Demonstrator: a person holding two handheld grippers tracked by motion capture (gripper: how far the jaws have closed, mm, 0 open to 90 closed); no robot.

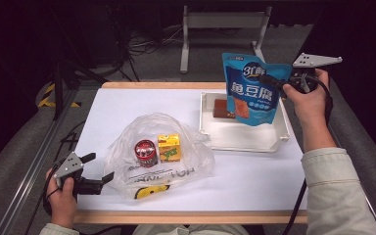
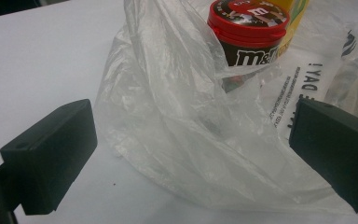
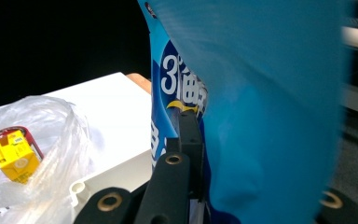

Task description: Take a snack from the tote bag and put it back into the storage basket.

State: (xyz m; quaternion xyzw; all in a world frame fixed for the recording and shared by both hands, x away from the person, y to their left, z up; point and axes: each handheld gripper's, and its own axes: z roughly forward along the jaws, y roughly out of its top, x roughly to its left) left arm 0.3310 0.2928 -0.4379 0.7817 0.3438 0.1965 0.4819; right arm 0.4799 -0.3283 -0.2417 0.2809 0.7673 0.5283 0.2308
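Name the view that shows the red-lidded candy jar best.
The left gripper view: the red-lidded candy jar is close, with a readable label. The high view shows it small, inside the clear plastic bag; the right gripper view shows a red sliver.

"m&m" on the red-lidded jar (image 2: 248,35); "3" and "鱼豆腐" on the blue pouch (image 1: 252,88).
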